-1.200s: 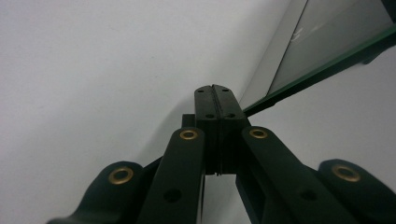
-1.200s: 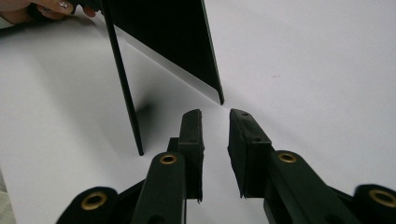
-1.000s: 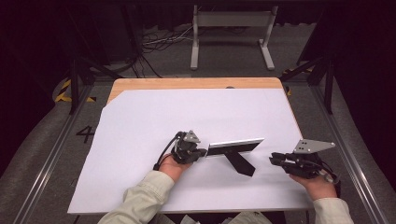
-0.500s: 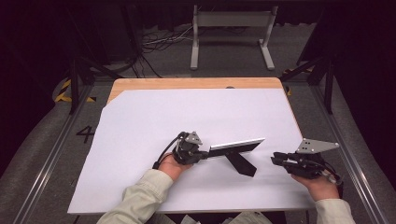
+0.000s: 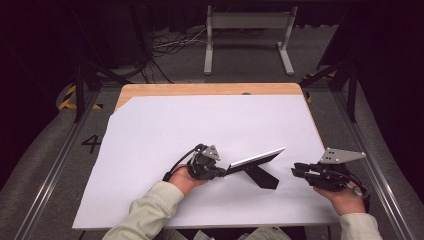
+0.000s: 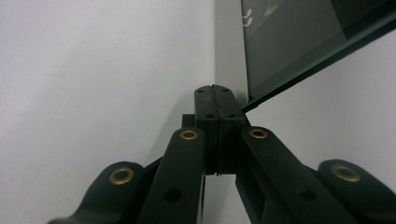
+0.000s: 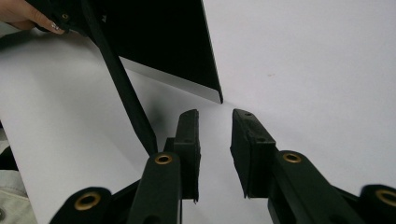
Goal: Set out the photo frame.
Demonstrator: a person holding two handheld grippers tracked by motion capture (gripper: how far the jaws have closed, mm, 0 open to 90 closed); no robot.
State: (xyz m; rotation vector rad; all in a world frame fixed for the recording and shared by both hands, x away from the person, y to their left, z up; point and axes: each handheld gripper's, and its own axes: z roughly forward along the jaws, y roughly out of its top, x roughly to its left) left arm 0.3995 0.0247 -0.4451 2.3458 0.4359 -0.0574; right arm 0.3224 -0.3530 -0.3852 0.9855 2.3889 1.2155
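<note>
A white tabletop (image 5: 165,135) is carrying a picture frame (image 5: 255,159) propped on its stand. The left tongs (image 5: 223,171) are clamping the frame's corner tight. The right tongs (image 5: 296,170) are sitting just beside it, partly open and gripping nothing.

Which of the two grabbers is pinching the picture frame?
The left gripper, shut on the frame's corner; the right gripper sits apart with open, empty jaws.

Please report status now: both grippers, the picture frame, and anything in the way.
Left gripper shut on picture frame corner, frame propped on its stand. Right gripper open, holding nothing, short of the frame. White table cover bare between them.
</note>
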